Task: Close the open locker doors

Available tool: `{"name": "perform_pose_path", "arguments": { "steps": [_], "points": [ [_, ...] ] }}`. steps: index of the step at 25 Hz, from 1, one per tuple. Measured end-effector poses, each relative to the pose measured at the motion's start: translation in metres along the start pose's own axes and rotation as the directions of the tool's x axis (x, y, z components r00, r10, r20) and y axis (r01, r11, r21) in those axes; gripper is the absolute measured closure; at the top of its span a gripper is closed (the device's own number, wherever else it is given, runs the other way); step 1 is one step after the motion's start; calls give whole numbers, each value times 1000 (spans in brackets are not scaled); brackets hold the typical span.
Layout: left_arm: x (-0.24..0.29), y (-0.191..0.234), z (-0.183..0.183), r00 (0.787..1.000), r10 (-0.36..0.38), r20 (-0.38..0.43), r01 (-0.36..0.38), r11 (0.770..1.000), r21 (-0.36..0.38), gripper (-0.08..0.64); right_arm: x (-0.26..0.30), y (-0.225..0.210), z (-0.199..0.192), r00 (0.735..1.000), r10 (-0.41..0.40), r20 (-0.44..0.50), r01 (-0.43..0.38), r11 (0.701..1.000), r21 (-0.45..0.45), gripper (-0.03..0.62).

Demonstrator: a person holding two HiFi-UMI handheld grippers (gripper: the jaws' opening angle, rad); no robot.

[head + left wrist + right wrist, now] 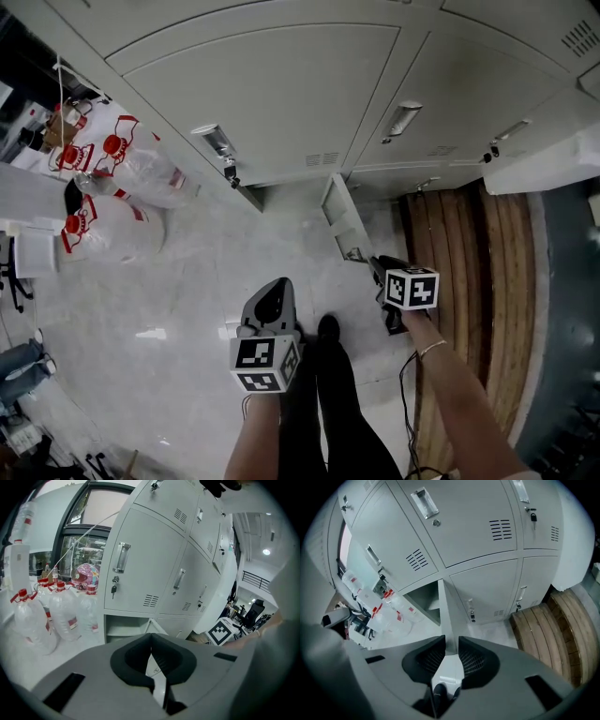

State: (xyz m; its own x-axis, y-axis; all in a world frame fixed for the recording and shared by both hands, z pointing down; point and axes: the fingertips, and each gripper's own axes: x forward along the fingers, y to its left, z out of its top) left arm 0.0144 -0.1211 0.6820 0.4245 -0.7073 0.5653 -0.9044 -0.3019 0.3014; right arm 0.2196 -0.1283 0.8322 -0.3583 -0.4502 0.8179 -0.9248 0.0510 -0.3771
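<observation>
While the left gripper (150, 637) has fingers together, the right gripper (451, 645) clamps the locker door (444, 611). That door stands open.

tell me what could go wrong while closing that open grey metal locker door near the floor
1. The right gripper clamps only the thin free edge of the open grey metal locker door; it may slip off as the door swings.
2. Held that way, its jaws could get pinched between the door and the frame of the open compartment unless it lets go before the end.
</observation>
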Motion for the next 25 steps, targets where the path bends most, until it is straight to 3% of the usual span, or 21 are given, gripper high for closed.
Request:
{"name": "perform_pose_path", "arguments": {
  "steps": [11,25],
  "points": [
    [-27,49,7,997,71,38,-69,996,-58,540,35,94,-12,992,106,-74,-112,990,-87,508],
    [-45,120,14,987,147,61,-138,982,-131,540,85,184,5,976,187,-110,-200,972,-122,505]
  ]
}}
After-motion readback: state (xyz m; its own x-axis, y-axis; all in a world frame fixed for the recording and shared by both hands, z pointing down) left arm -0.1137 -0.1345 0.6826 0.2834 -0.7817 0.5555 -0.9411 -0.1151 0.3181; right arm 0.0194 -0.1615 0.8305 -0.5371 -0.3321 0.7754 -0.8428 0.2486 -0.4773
